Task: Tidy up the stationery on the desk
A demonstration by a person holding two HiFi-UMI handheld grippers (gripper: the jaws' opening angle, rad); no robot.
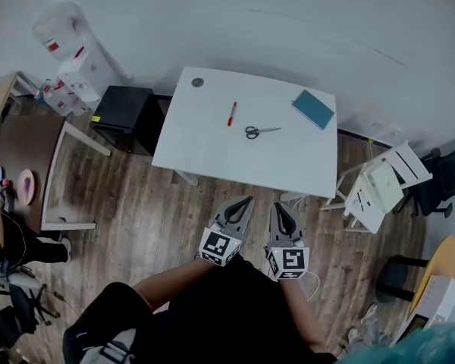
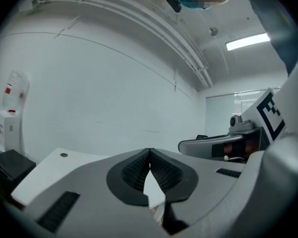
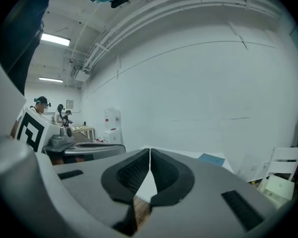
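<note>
Lying well ahead of both closed jaws | pen [image 1: 232,114] | scissors [image 1: 261,132] | notebook [image 1: 313,109]

In the left gripper view the left gripper's [image 2: 149,151] own body hides nearly all of the desk [image 2: 39,175]. Only the far left corner shows, with a small round thing [image 2: 63,155] too small to tell.

In the right gripper view the right gripper [image 3: 149,151] covers the near part of the blue notebook [image 3: 211,159], and the pen [image 1: 232,114] and scissors [image 1: 259,132] are hidden behind it. The people [image 3: 39,105] far left there are too small to make out.

In the head view the bottom edge cuts off the person [image 1: 212,309], and the right edge cuts the yellow round table [image 1: 442,264].
</note>
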